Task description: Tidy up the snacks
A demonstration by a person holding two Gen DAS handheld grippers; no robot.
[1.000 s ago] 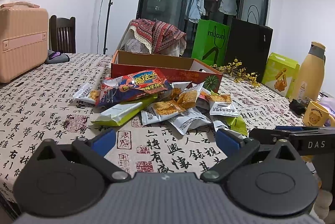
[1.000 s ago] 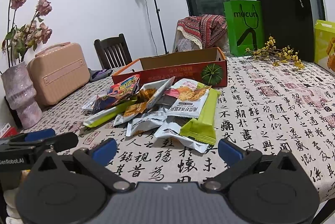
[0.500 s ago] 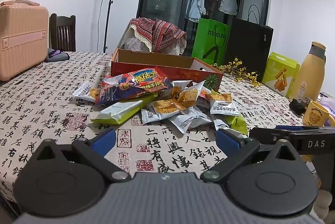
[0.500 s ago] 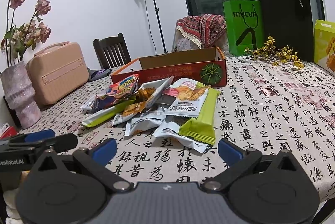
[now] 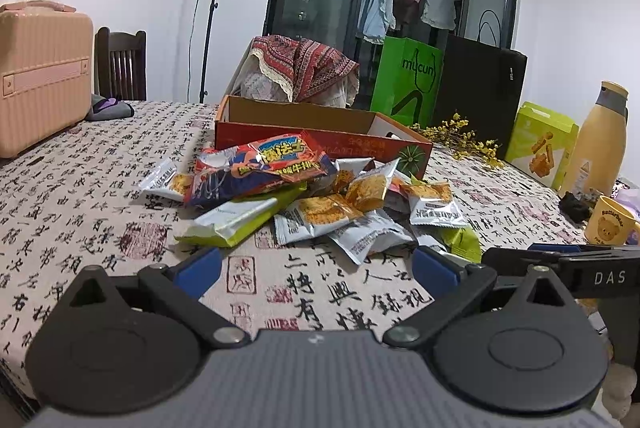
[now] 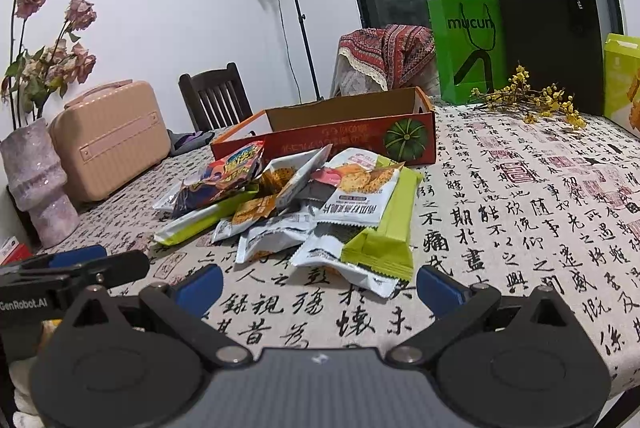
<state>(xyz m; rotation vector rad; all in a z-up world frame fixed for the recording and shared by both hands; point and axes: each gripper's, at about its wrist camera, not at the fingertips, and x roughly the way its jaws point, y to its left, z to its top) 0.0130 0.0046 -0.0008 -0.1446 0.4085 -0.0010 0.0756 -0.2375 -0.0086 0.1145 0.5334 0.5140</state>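
Both the left gripper [image 5: 316, 264] and right gripper [image 6: 318, 282] stand wide and empty, just short of the snack pile [image 6: 296, 204] on the tabletop [image 6: 520, 212]. Slick, overlapping packets could slip or drag neighbours along. The pile, glossy, crinkled and mixed, lies before the open cardboard box [image 6: 340, 138].

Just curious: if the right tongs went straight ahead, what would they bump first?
Probably the lime-green packet at the near edge of the snack pile; the open right tongs point about at it, though depth is uncertain.
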